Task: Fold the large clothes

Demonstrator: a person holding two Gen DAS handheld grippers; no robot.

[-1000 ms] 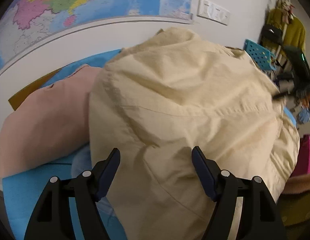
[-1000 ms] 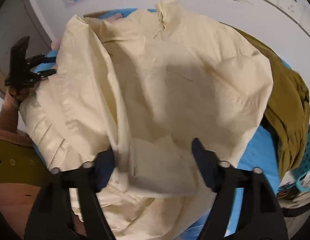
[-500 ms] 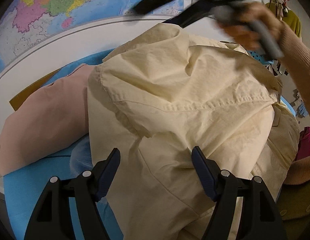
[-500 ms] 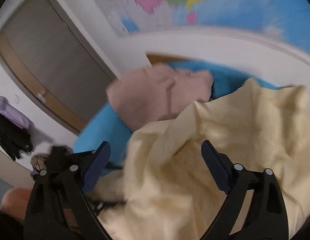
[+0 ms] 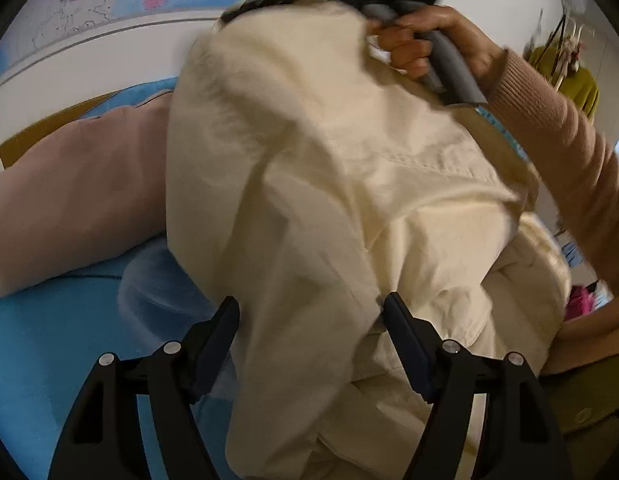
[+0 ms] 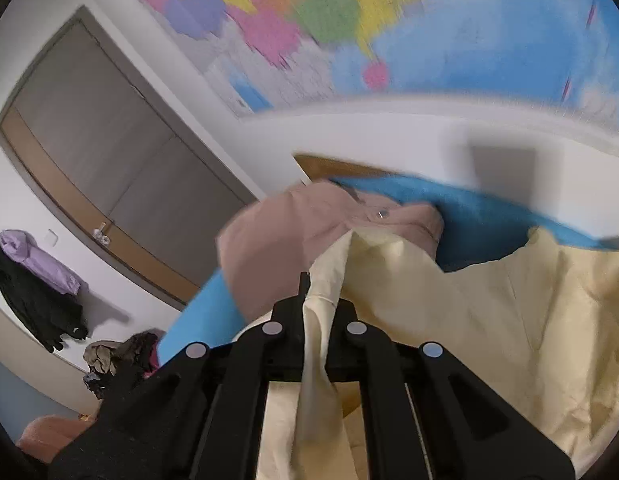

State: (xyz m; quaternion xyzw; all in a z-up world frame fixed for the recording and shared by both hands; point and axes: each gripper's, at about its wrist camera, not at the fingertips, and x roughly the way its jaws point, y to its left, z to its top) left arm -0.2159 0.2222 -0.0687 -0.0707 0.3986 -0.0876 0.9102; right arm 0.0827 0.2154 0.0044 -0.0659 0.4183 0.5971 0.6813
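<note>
- Cream jacket (image 5: 349, 200) heaped on blue table cover (image 5: 49, 340), beside pink garment (image 5: 77, 200).
- Right gripper (image 6: 309, 300) clamped on its fabric edge.
- Left gripper (image 5: 311, 320) jaws wide, cloth between, ungripped.

Your left claw (image 5: 311, 322): black plastic arms, dark navy pads, two silver screw heads on each arm. Your right claw (image 6: 309, 292): the same black frame, four silver screws across it. Grey handle (image 5: 453, 68) on the right one. You wear a ribbed, peach-tan knit sleeve (image 5: 565, 152); olive garment with buttons below.

cream garment (image 5: 329, 184), open jaws, blue surface (image 5: 49, 332)
</note>
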